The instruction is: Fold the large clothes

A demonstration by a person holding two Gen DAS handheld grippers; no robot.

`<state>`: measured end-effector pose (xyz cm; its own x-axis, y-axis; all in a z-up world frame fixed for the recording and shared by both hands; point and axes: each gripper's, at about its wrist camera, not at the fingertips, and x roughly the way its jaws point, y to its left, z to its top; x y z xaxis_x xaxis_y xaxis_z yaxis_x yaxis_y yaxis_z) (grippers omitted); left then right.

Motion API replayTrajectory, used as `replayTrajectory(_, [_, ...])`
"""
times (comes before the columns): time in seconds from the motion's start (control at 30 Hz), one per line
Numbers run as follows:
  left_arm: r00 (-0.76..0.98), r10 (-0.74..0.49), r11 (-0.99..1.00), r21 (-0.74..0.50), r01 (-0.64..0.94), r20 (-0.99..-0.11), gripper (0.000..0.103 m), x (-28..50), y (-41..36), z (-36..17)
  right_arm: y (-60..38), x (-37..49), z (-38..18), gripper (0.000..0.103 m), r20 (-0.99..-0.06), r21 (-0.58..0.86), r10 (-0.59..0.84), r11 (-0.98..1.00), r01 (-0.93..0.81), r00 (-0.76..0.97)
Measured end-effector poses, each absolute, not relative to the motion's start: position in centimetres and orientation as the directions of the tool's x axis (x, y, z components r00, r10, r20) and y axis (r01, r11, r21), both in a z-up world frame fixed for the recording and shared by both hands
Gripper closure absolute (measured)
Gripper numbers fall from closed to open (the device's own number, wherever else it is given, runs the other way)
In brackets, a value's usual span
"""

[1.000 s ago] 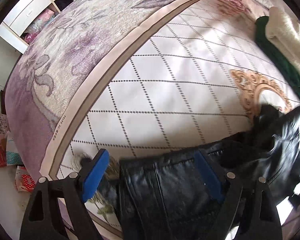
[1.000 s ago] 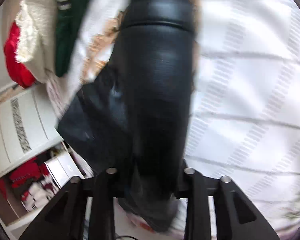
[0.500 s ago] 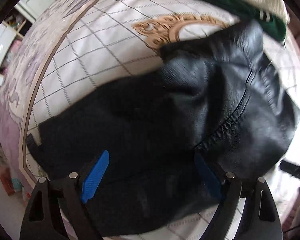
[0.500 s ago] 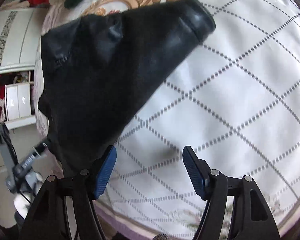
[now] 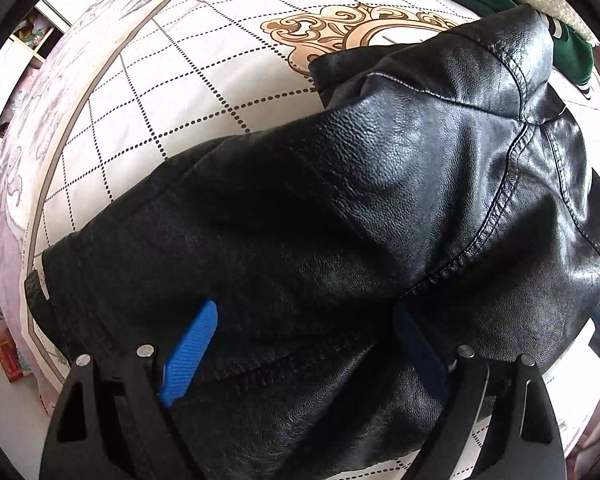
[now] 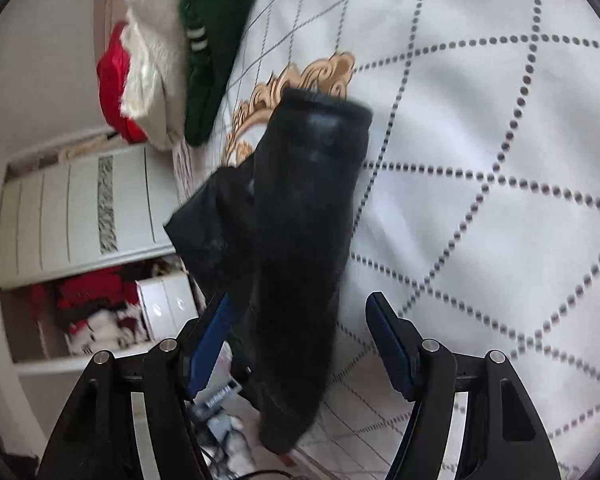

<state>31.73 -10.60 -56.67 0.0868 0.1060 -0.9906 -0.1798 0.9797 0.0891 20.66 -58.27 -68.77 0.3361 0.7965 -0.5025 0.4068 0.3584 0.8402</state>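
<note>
Jacket (image 5: pixel 340 220) lies bunched on the bed (image 5: pixel 180 80) near its edge. Left fingers (image 5: pixel 304 344) are spreading wider over it, pressing nothing. Right fingers (image 6: pixel 300 344) have just released the sleeve (image 6: pixel 308 208); next fold needs a fresh grip.

Glossy black pebbled leather jacket (image 5: pixel 380 208) between blue-padded tongs. Beyond: white bedspread (image 5: pixel 204 80), dotted grey diamond grid, tan-gold scroll medallion (image 5: pixel 340 28), mauve floral border. Far left of right tongs: folded dark-green white-striped knit (image 6: pixel 212 52), cream sweater (image 6: pixel 152 56), red garment (image 6: pixel 114 80).
</note>
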Motion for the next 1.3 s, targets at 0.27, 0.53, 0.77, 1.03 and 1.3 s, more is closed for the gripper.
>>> replayTrajectory(0.27, [0.097, 0.092, 0.985, 0.077, -0.153, -0.991, 0.01, 32.0, -10.0, -57.8, -48.3, 28.2, -71.1, 0.019, -0.456, 0.859, 0.859, 0.358, 0.366, 0.231])
replayTrajectory(0.53, [0.088, 0.076, 0.986, 0.062, -0.152, -0.993, 0.003, 33.1, -8.8, -58.8, -45.0, 29.6, -70.3, 0.079, -0.423, 0.882, 0.885, 0.352, 0.314, 0.195])
replayTrajectory(0.77, [0.087, 0.048, 0.99, 0.036, -0.133, -0.995, 0.002, 33.6, -8.0, -59.3, -44.5, 30.1, -72.9, 0.043, -0.477, 0.846, 0.857, 0.386, 0.369, 0.197])
replayTrajectory(1.03, [0.076, 0.015, 0.985, 0.002, -0.17, -0.997, 0.0, 33.9, -6.2, -60.1, -41.4, 28.1, -67.7, 0.085, -0.552, 0.826, 0.795, 0.48, 0.297, 0.251])
replayTrajectory(1.3, [0.075, -0.04, 0.978, -0.054, -0.201, -0.996, 0.0, 34.3, -4.4, -60.7, -34.8, 24.3, -59.3, 0.085, -0.612, 0.785, 0.754, 0.615, 0.07, 0.241])
